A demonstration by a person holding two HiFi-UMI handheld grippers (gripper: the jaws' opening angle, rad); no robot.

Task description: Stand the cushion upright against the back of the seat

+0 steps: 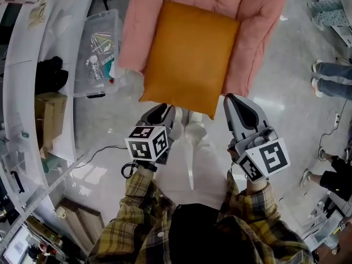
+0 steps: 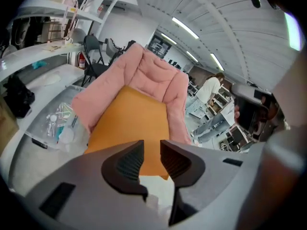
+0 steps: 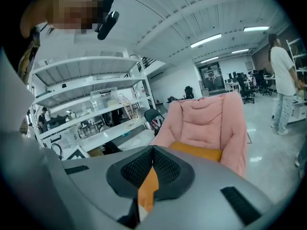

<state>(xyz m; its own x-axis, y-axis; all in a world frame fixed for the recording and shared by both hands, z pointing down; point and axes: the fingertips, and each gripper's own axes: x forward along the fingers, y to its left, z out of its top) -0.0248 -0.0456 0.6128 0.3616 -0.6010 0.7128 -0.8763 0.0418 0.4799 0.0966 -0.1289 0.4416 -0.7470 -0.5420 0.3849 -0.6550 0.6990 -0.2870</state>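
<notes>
The orange cushion (image 1: 190,56) lies flat on the padded pink seat (image 1: 258,15) in the upper middle of the head view. Its top edge is close to the seat's back and its lower corner hangs past the seat's front edge, so it is not upright. At the cushion's lower right edge, the right tongs (image 1: 230,98) are closed on it. The right gripper view shows the pads of these tongs (image 3: 152,150) pressed together, with a strip of orange fabric pinched between them. The left tongs (image 1: 165,110) sit just at the cushion's lower edge, left of centre. In the left gripper view these tongs (image 2: 151,150) stand a narrow gap apart with nothing between the pads, and the cushion (image 2: 129,123) is visible beyond them. Each gripper carries a marker cube (image 1: 147,143), and plaid sleeves (image 1: 137,202) reach up from the bottom of the frame. To the left of the seat, a clear plastic box (image 1: 99,54) of small items rests on the pale floor (image 1: 286,114). A curved white surface (image 1: 19,120) runs down the left edge.
</notes>
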